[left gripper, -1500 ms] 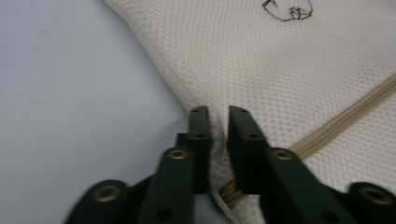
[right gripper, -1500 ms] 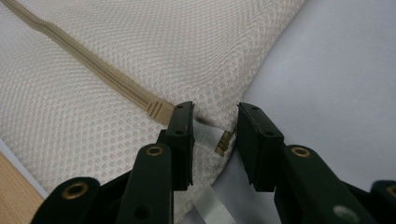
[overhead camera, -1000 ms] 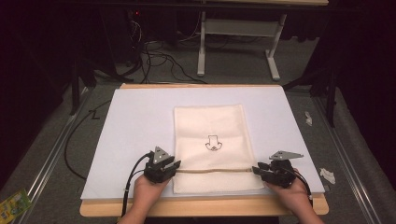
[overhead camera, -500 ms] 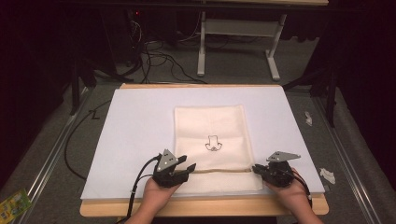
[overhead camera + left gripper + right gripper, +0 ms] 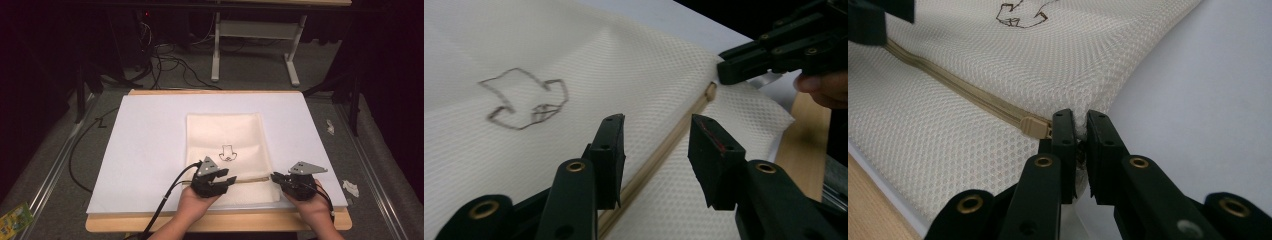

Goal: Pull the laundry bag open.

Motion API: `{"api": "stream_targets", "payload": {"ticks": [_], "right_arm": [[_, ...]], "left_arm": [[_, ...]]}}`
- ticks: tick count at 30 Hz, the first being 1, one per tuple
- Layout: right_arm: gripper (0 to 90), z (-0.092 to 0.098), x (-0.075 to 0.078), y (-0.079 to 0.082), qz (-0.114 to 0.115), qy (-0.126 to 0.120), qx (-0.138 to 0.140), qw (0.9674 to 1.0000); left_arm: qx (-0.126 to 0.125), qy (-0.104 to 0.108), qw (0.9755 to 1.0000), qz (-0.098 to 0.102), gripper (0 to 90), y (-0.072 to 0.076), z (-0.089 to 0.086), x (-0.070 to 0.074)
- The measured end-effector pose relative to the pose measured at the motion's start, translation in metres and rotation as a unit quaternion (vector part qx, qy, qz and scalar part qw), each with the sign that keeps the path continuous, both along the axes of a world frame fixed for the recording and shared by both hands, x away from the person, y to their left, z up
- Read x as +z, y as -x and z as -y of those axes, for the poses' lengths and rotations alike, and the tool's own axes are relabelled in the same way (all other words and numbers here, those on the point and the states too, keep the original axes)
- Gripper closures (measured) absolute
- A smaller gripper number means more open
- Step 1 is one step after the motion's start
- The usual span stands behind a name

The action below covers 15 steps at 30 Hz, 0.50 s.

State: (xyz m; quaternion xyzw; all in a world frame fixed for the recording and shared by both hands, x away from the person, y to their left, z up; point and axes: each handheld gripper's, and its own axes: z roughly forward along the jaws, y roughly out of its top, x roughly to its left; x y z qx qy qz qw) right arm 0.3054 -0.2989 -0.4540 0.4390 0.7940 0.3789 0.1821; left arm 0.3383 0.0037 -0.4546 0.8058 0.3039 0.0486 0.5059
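A cream mesh bag (image 5: 225, 132) with a small drawn logo (image 5: 227, 152) lies flat on a white sheet (image 5: 150, 150). A tan zipper (image 5: 252, 180) runs across the bag near its front edge. My left gripper (image 5: 220, 182) is open over the bag's front left. In the left gripper view it (image 5: 656, 132) straddles the zipper (image 5: 669, 140) without holding it. My right gripper (image 5: 277, 179) is at the bag's right edge. In the right gripper view it (image 5: 1079, 122) is shut on the mesh edge, just beside the zipper pull (image 5: 1035, 127).
The sheet covers a wooden table (image 5: 250, 222) whose front edge is close to my hands. Bits of crumpled paper (image 5: 350, 187) lie on the floor at the right, and a green packet (image 5: 12, 220) at the bottom left. Cables and a desk frame (image 5: 255, 30) sit beyond the table.
My left gripper has moved right from the bag's left edge, along the zipper, to a spot over the bag. The right gripper has stayed at the right edge.
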Motion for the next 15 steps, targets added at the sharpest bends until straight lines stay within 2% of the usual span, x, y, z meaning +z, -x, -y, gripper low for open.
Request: {"api": "stream_targets", "payload": {"ticks": [3, 4, 5, 9, 10, 12, 15], "right_arm": [[84.8, 0.001, 0.000, 0.001, 0.000, -0.005, 0.000, 1.0000], [84.8, 0.001, 0.000, 0.001, 0.002, -0.004, 0.002, 1.0000], [84.8, 0.001, 0.000, 0.001, 0.002, -0.004, 0.002, 1.0000], [84.6, -0.001, 0.003, 0.000, 0.013, -0.002, 0.015, 0.9998], [84.6, -0.001, 0.004, 0.001, 0.015, -0.005, 0.023, 0.9996], [84.7, -0.003, 0.004, 0.002, 0.014, -0.006, 0.024, 0.9996], [84.7, -0.003, 0.004, 0.003, 0.014, -0.007, 0.024, 0.9996]], "left_arm": [[-0.023, -0.003, 0.9997, -0.008, 61.1, 0.001, 0.022, 0.000], [-0.033, 0.005, 0.9992, -0.024, 61.9, 0.002, 0.035, -0.002], [-0.033, 0.005, 0.9992, -0.024, 62.4, 0.002, 0.035, -0.002], [-0.044, 0.000, 0.9985, -0.032, 65.5, 0.004, 0.057, -0.009], [-0.044, 0.001, 0.9983, -0.039, 69.2, 0.004, 0.061, -0.011], [-0.036, 0.007, 0.9977, -0.057, 69.6, 0.004, 0.068, -0.016], [-0.028, 0.011, 0.9974, -0.065, 69.8, 0.002, 0.075, -0.019]]}}
